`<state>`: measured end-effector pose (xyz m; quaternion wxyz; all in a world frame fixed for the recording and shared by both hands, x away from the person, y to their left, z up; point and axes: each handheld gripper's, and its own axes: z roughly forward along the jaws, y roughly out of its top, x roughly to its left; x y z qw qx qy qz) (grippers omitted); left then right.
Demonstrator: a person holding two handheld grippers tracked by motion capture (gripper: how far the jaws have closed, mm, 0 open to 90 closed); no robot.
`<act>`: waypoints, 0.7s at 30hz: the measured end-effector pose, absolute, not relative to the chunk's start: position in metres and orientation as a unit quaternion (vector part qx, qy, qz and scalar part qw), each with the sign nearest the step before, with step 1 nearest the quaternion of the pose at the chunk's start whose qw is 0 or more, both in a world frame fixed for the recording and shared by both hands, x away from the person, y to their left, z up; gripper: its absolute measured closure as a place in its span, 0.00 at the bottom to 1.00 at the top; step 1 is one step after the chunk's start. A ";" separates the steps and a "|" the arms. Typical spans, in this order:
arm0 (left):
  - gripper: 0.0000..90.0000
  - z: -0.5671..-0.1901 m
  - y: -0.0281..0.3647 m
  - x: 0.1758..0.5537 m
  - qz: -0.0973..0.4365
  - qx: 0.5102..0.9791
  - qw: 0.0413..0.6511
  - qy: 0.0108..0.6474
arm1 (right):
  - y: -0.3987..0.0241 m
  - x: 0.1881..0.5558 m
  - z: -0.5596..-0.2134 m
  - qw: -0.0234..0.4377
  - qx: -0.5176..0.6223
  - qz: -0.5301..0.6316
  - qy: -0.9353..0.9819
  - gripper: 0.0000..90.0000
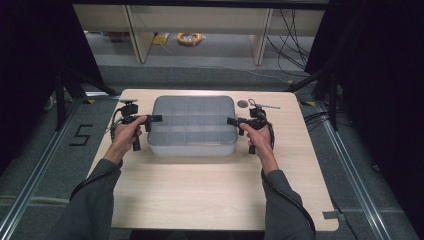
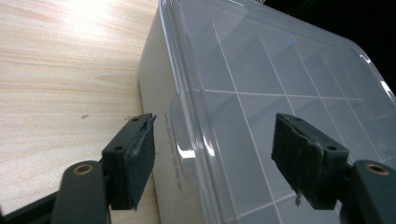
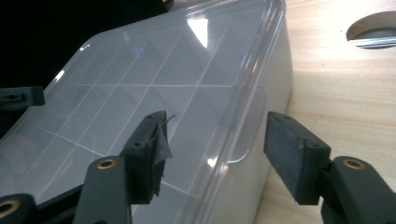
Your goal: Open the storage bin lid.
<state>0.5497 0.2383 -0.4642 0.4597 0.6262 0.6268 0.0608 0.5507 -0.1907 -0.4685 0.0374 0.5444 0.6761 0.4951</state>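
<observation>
A pale translucent plastic box (image 1: 192, 125) with a clear lid and a grid of compartments sits in the middle of the wooden table (image 1: 210, 190). My left gripper (image 1: 153, 120) is open at the box's left end; in the left gripper view (image 2: 212, 149) its jaws straddle the lid's latch tab (image 2: 183, 140). My right gripper (image 1: 233, 121) is open at the right end, and its own view (image 3: 215, 149) shows the jaws either side of that end's lid tab (image 3: 247, 135). The compartments (image 2: 280, 84) look empty. Neither gripper holds anything.
A round cable hole (image 1: 242, 104) lies in the table just right of the box, also seen as a hole (image 3: 373, 30) in the right gripper view. Dark stands and cables flank the table. Shelving legs and a yellow coil (image 1: 189, 38) lie on the floor beyond.
</observation>
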 end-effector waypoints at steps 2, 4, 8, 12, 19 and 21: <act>0.35 -0.465 0.238 0.550 0.057 0.625 0.461 0.627 | -0.191 0.551 -0.469 0.038 0.537 0.500 0.678 0.47; 0.38 -0.465 0.237 0.550 0.060 0.627 0.462 0.625 | -0.190 0.551 -0.469 0.037 0.537 0.503 0.677 0.49; 0.44 -0.465 0.235 0.549 0.060 0.618 0.465 0.631 | -0.190 0.552 -0.469 0.039 0.539 0.503 0.674 0.53; 0.48 -0.463 0.233 0.548 0.068 0.614 0.462 0.637 | -0.191 0.552 -0.467 0.042 0.533 0.507 0.676 0.55; 0.54 -0.454 0.235 0.541 0.080 0.590 0.477 0.646 | -0.194 0.551 -0.463 0.058 0.530 0.519 0.668 0.61; 0.57 -0.451 0.237 0.539 0.075 0.582 0.480 0.652 | -0.195 0.551 -0.462 0.060 0.533 0.521 0.664 0.63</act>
